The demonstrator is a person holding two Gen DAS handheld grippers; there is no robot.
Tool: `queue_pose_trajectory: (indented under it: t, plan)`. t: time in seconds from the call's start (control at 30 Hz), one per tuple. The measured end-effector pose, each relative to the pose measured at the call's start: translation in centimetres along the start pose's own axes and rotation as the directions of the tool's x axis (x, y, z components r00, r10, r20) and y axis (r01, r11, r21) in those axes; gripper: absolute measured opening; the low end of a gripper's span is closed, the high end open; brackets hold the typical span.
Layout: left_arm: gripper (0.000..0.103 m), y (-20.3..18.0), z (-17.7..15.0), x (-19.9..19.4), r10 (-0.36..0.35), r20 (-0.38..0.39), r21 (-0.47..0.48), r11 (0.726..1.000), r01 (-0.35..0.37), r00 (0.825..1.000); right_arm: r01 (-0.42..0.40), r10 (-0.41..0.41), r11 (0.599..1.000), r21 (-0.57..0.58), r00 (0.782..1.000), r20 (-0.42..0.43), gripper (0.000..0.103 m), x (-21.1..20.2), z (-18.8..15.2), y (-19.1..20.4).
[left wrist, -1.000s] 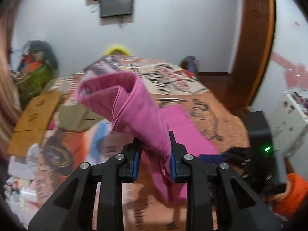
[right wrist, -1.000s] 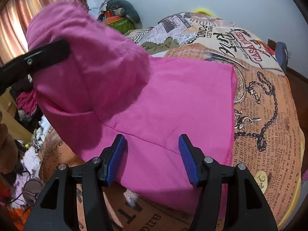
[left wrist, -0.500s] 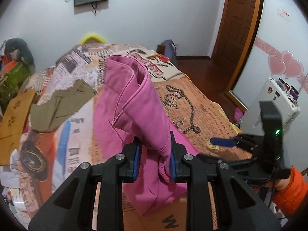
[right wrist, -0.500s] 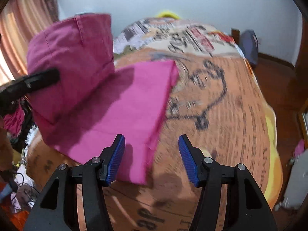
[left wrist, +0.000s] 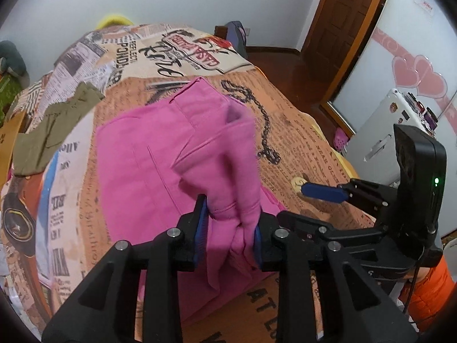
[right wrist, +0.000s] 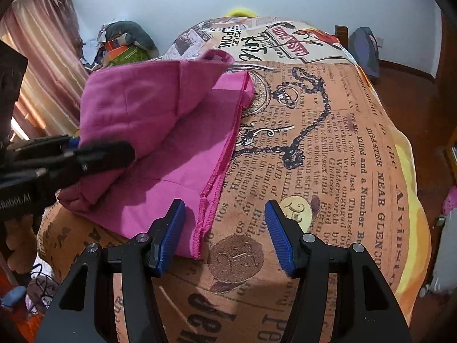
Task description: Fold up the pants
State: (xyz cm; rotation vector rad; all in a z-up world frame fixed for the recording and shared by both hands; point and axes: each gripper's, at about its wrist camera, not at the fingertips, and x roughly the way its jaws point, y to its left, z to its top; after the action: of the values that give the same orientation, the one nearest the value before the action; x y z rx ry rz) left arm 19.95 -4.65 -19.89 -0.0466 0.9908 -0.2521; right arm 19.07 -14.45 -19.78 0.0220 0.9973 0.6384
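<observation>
Pink pants [left wrist: 160, 154] lie on the bed, partly folded. My left gripper [left wrist: 228, 234] is shut on a bunched fold of the pink pants and holds it just above the lower layer. In the right wrist view the pants [right wrist: 160, 131] lie at left with the raised fold draped over the flat layer, and the left gripper [right wrist: 85, 157] shows at the left edge. My right gripper [right wrist: 225, 234] is open and empty, low over the bedspread beside the pants' near hem. It also shows at right in the left wrist view [left wrist: 322, 193].
The bed has a newspaper-print bedspread [right wrist: 328, 157]. An olive garment [left wrist: 54, 125] lies at the bed's left side. A clothes pile [right wrist: 125, 45] sits by the curtain. A wooden door [left wrist: 351, 28] and white cabinet [left wrist: 382, 140] stand at right.
My left gripper has carried the held fold forward and down over the flat part of the pants. My right gripper has moved right, off the pants to their hem edge, staying open.
</observation>
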Motion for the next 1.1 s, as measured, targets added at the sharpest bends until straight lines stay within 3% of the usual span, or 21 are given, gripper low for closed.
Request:
queue_pose_trajectory:
  t: [0.2,0.37,0.5,0.67,0.8,0.93,1.1]
  plan:
    - [0.035,-0.7,-0.5,-0.9,-0.049,-0.012,0.023,0.999,0.049,0.999,0.026,-0.026,1.0,-0.002,1.0,0.017,0.055,-1.0,0.0,-0.5]
    - [0.035,-0.1,-0.5,-3.4,-0.086,0.034,0.02,0.996,0.085,0.996,0.073,-0.071,0.997,-0.037,0.996,0.057,0.055,-2.5,1.0,-0.5]
    - [0.039,1.3,-0.2,-4.7,-0.031,0.07,0.019,0.999,0.029,0.997,0.072,-0.065,0.996,-0.056,0.991,0.115,0.055,-4.1,2.4,0.0]
    - [0.039,2.7,-1.5,-2.2,-0.005,-0.025,0.011,1.0,0.005,1.0,0.041,-0.029,0.996,-0.083,0.989,0.145,0.055,-3.9,3.4,1.8]
    - [0.041,2.2,-2.6,-1.5,0.029,-0.014,0.042,0.999,-0.028,0.999,0.02,-0.006,0.994,-0.103,0.992,0.129,0.055,-2.3,3.4,3.4]
    - [0.041,1.7,-2.9,-1.5,0.017,-0.009,0.046,0.999,-0.016,1.0,-0.013,0.023,0.996,-0.085,0.993,0.117,0.055,-1.5,3.3,3.9]
    - [0.044,1.4,-3.0,-1.6,0.004,-0.004,0.061,0.998,-0.004,1.0,0.041,-0.036,0.993,-0.107,0.998,0.053,0.055,0.2,2.8,3.5]
